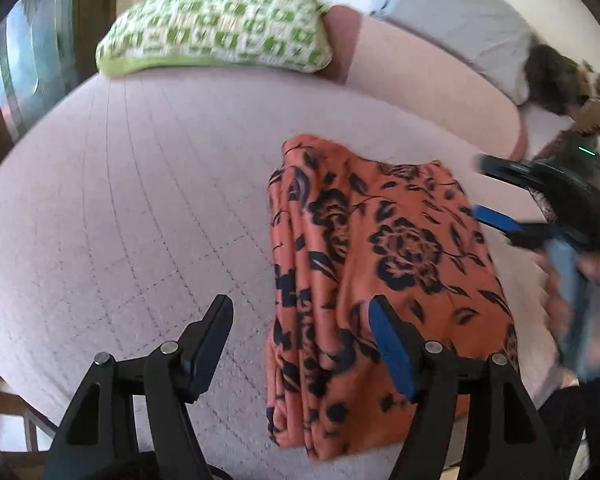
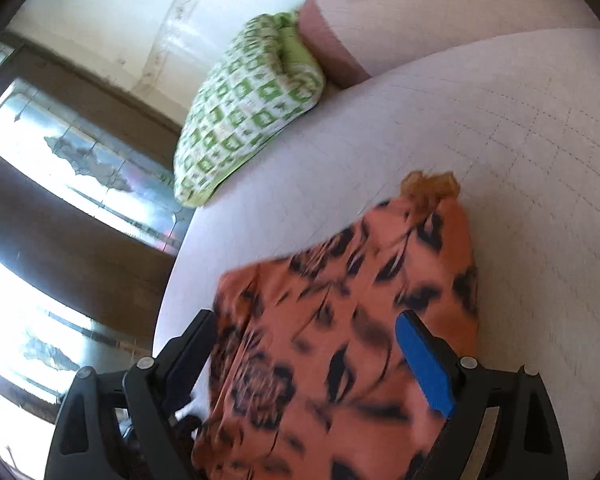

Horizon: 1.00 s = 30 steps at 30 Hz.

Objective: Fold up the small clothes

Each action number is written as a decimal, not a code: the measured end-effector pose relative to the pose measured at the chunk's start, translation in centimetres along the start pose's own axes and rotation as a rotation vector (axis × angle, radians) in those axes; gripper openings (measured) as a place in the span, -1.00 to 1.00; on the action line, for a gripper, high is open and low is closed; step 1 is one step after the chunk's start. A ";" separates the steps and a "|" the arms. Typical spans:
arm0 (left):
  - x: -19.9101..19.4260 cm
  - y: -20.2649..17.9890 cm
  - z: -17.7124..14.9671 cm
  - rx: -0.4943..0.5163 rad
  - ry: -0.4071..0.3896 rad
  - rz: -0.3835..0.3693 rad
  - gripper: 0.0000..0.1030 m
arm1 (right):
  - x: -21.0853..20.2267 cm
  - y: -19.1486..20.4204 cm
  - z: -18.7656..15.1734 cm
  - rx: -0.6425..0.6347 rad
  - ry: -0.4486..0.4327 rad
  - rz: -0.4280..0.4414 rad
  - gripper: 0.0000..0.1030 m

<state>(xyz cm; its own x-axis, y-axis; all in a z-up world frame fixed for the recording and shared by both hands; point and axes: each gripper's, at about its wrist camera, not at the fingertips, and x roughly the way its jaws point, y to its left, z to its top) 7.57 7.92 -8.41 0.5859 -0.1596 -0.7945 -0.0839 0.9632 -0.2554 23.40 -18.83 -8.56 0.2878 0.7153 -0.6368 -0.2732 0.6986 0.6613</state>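
Note:
An orange garment with a dark flower print lies folded in a thick rectangle on the pale quilted bed. My left gripper stands open at the garment's near left edge. Its blue-padded finger is over the cloth and its other finger is over the bedspread. My right gripper comes in from the right, held by a hand, with its jaws apart beside the garment's far right edge. In the right wrist view the right gripper is open wide just over the blurred garment.
A green-and-white patterned pillow and a pale pink bolster lie at the head of the bed. Grey bedding and a dark furry animal are at the far right. Windows stand beyond the bed's left edge.

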 end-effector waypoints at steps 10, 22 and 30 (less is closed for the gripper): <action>-0.4 2.2 -0.1 -0.068 -0.008 -0.076 0.43 | -4.0 -1.5 -2.4 0.015 -0.017 -0.022 0.79; 5.2 4.2 1.9 -0.095 0.093 -0.202 0.49 | -1.9 -4.5 -6.8 0.088 0.125 -0.024 0.79; 5.1 3.7 1.7 -0.071 0.126 -0.219 -0.14 | -0.6 -3.9 -7.0 0.065 0.147 -0.111 0.19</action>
<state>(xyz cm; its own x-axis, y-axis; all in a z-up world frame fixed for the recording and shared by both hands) 11.64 11.08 -12.49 0.4919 -0.3925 -0.7771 -0.0254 0.8858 -0.4635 17.83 -21.87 -13.58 0.1744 0.6322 -0.7549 -0.1859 0.7740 0.6053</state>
